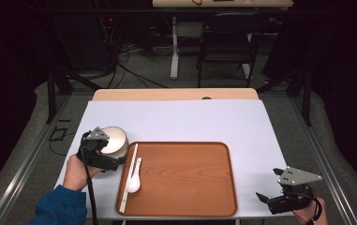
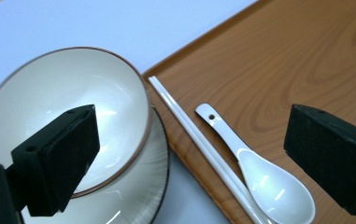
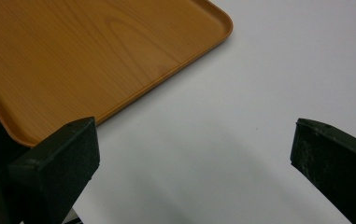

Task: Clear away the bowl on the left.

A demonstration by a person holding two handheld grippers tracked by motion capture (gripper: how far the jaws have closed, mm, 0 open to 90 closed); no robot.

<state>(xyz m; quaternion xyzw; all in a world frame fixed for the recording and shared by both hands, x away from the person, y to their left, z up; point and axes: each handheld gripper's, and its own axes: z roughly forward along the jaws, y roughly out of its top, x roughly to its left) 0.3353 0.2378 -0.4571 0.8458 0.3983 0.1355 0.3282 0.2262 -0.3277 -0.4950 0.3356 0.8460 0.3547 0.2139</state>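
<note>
One white-topped table (image 1: pixel 190 117) carries everything here. On it lies one wooden tray (image 1: pixel 185 180), set along the table's near edge and a little left of its middle; most of the tray is bare. At the tray's left edge lie one pair of white chopsticks (image 1: pixel 129 176), running from the far left corner toward the near left corner, and one white ceramic spoon (image 1: pixel 134 180) just beside them on the inner side, its scoop toward the near edge and its handle pointing away. Off the tray, just beyond its far left corner, one pale bowl (image 1: pixel 115 138) with a thin brown rim sits on the bare table, resting inside a second dish beneath it (image 2: pixel 133 196), so two stacked pieces in all. A person holds two grippers. The left gripper (image 1: pixel 102 152) hovers over the near side of the bowl, its jaws spread wide with nothing held. The right gripper (image 1: pixel 272 199) sits by the table's near right corner, well apart from the tray, its jaws also wide and holding nothing.
</note>
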